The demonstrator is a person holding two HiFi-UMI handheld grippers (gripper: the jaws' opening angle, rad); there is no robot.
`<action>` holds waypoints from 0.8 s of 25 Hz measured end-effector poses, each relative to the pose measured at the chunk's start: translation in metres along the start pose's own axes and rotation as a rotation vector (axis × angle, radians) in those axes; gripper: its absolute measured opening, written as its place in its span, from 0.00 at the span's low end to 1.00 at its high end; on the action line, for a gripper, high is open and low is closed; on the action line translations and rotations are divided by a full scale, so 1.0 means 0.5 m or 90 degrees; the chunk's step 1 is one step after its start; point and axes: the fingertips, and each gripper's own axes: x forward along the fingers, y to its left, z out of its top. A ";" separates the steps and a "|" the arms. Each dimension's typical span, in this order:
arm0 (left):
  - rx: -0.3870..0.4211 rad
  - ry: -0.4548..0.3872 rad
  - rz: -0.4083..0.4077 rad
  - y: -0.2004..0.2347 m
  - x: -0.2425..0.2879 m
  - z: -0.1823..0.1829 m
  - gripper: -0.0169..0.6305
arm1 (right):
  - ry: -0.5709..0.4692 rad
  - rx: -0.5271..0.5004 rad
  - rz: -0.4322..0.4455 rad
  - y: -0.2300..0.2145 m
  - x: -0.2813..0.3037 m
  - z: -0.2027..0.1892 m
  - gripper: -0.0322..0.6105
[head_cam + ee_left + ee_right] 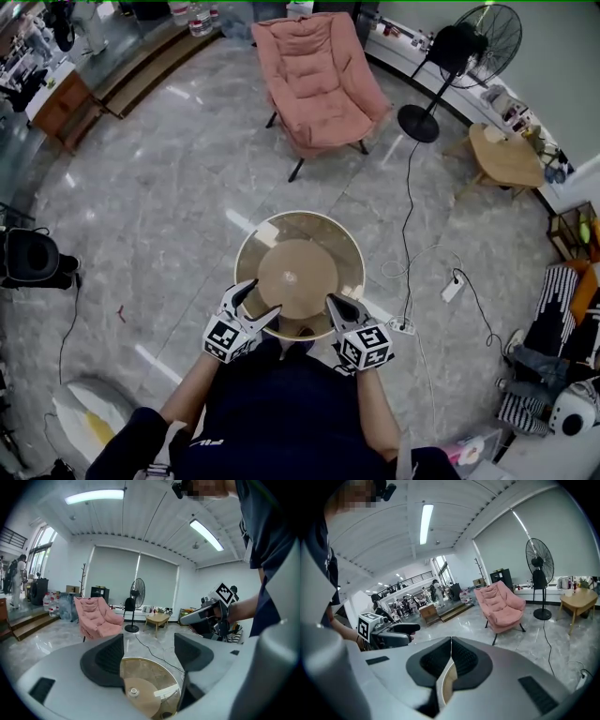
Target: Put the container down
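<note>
Head view takes in a grey marble floor (pixel 169 206) with a pink cushioned armchair (pixel 319 80) standing on it. The round, clear amber plastic container (pixel 298 274) with a tan disc at its centre is held in the air on the near side of that armchair, well apart from it, with only floor beneath.

The right gripper (pixel 333 302) meets the container's rim on the side away from the armchair. The left gripper (pixel 261 298) sits at the same near edge, but this view cannot say whether it touches.

Right gripper view settles the grip. The right gripper (pixel 451 644) has its jaws pressed together on the container's thin wall (pixel 446 686), with the armchair (pixel 501 604) beyond. Left gripper view adds what neither of the others shows: the left gripper (pixel 149 641) has its jaws spread wide and holds nothing, and the container (pixel 145 686) lies below the gap, on the near side of the armchair (pixel 96 616).

The risk, as I judge it, is that one narrow pinch on the rim carries the whole container. It could swing, tilt or slip out on the way down and strike the hard floor. Lowering it slowly, or supporting it with the free gripper, would help.
</note>
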 end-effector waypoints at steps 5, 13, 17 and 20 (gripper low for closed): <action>0.015 -0.002 0.053 0.016 -0.017 0.016 0.35 | -0.005 0.006 -0.004 0.008 -0.003 0.004 0.09; -0.021 0.002 0.085 0.027 -0.039 0.012 0.06 | -0.013 0.003 0.002 0.019 -0.011 0.007 0.09; -0.010 0.007 0.080 0.023 -0.042 0.014 0.06 | -0.010 0.003 0.009 0.024 -0.012 0.009 0.09; -0.007 0.005 0.082 0.018 -0.043 0.021 0.06 | -0.005 0.006 0.016 0.028 -0.017 0.008 0.09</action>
